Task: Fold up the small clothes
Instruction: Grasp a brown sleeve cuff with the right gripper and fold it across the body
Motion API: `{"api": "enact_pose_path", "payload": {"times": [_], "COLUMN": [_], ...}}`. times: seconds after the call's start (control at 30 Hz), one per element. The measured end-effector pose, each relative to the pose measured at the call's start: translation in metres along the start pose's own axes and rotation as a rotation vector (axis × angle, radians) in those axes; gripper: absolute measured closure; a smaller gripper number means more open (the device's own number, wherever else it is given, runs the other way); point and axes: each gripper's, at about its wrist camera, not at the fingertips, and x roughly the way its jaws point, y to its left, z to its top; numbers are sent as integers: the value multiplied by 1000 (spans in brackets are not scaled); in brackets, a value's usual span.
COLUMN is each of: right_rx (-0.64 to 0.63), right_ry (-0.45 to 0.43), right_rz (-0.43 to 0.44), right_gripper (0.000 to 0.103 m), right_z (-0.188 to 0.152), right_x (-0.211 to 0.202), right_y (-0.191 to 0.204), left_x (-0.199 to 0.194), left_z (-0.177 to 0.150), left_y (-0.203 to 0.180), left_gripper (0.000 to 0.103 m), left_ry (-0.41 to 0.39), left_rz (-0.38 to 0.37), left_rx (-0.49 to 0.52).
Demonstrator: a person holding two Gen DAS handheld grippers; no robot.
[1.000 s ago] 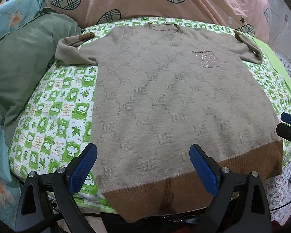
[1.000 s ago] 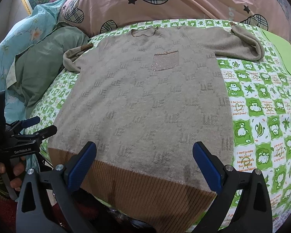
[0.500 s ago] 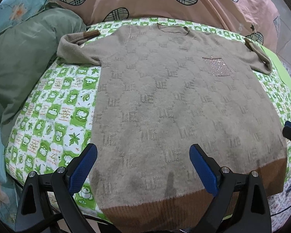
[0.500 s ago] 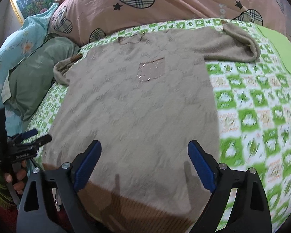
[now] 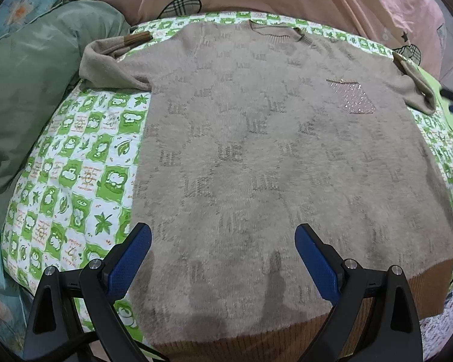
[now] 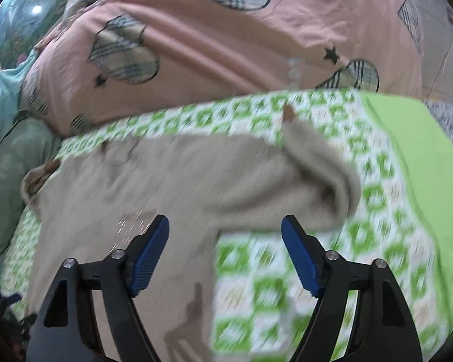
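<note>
A green-and-white checked bed cover with little leaf pictures [image 5: 84, 178] is spread over the bed. A big pink quilt with plaid hearts and black stars [image 6: 226, 48] is heaped at 12 o'clock. A dull green pillow [image 5: 30, 90] sits at 9 o'clock, with pale blue flowery cloth [image 5: 18, 9] at 10 o'clock behind it.

The fuzzy beige knit sweater with a brown ribbed hem [image 5: 271, 166] lies flat, front up, in the middle of the cover. Its neck points to 12 o'clock and its hem to 6 o'clock. A sparkly little pocket [image 5: 351, 99] shows at 2 o'clock.

The left gripper [image 5: 223, 259] hangs over the lower part of the sweater, its blue pads spread wide and holding nothing. The right gripper [image 6: 225, 250] is spread wide too, with nothing between its pads, over the sweater's side edge near the folded sleeve [image 6: 323, 187].

The right view is smeared and blurry, so small things there are hard to make out. The hem's bottom edge is partly hidden behind the left gripper.
</note>
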Motion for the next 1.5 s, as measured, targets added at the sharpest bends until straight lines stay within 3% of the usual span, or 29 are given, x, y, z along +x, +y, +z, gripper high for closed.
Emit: {"api": "enact_pose_path", "payload": {"times": [0.2,0.47,0.53,0.57,0.6,0.67,0.8,1.0,1.23,1.37,1.5], "right_rx": [28,21,21,35,49,74,102,116,92,36,8], "right_ry": [7,87,106,106,101,71,22,-11,45,90,157], "right_rz": [-81,-182,-214,-204,-190,-165,-54,181,462,567,622], "right_gripper": [47,48,68,88,93,94,95,96,96,96,96], "right_z": [54,80,78,77,76,73,67,60,35,10,-18], "right_x": [67,141,150,150,150,139,111,86,103,116,137], "right_y": [-37,-63,-70,-74,-77,-80,-68,-8,111,183,228], "left_x": [20,47,54,57,59,63,67,64,51,47,44], "left_z": [13,32,35,36,37,39,44,49,66,73,72], "left_y": [-6,-20,-21,-21,-20,-20,-18,-14,-4,5,19], "left_gripper": [7,7,7,7,7,7,7,7,7,7,7], "left_ry": [32,74,85,90,93,94,88,71,1,-24,-38], "left_rz": [-11,-36,-35,-34,-34,-32,-35,-55,-101,-139,-179], "left_rx": [-4,-6,-6,-7,-7,-11,-19,-23,-52,-85,-116]}}
